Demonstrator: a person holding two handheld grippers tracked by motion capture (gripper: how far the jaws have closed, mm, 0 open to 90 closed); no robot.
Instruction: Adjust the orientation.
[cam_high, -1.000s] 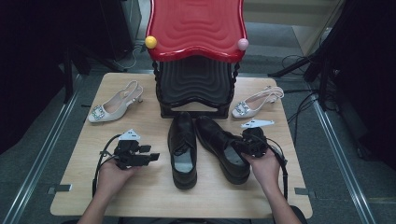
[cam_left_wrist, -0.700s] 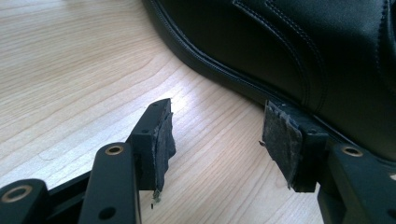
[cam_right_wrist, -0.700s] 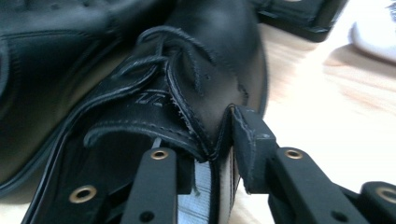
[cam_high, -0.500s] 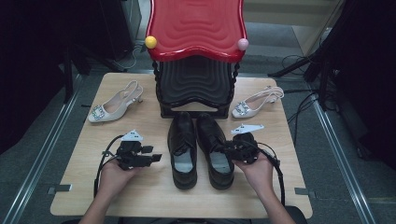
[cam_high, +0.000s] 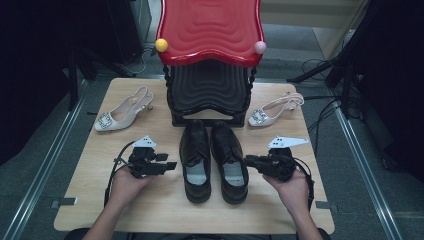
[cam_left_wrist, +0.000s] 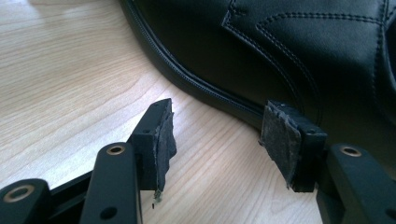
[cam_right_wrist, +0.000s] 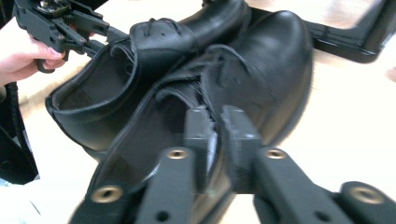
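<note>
Bench carries red-topped rack, beige heels either side. Black shoe pair mid-bench, toes toward rack, side by side, likely being squared up. Right shoe: right gripper fingers just closing, pinched together by its outer edge. Left shoe: left gripper fingers apart, alongside, not touching.

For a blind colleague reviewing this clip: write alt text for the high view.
Two black shoes stand side by side mid-table, a hand-held gripper at each side: left gripper open, right gripper shut. Behind stand a red-topped rack and two pale heeled shoes.
</note>
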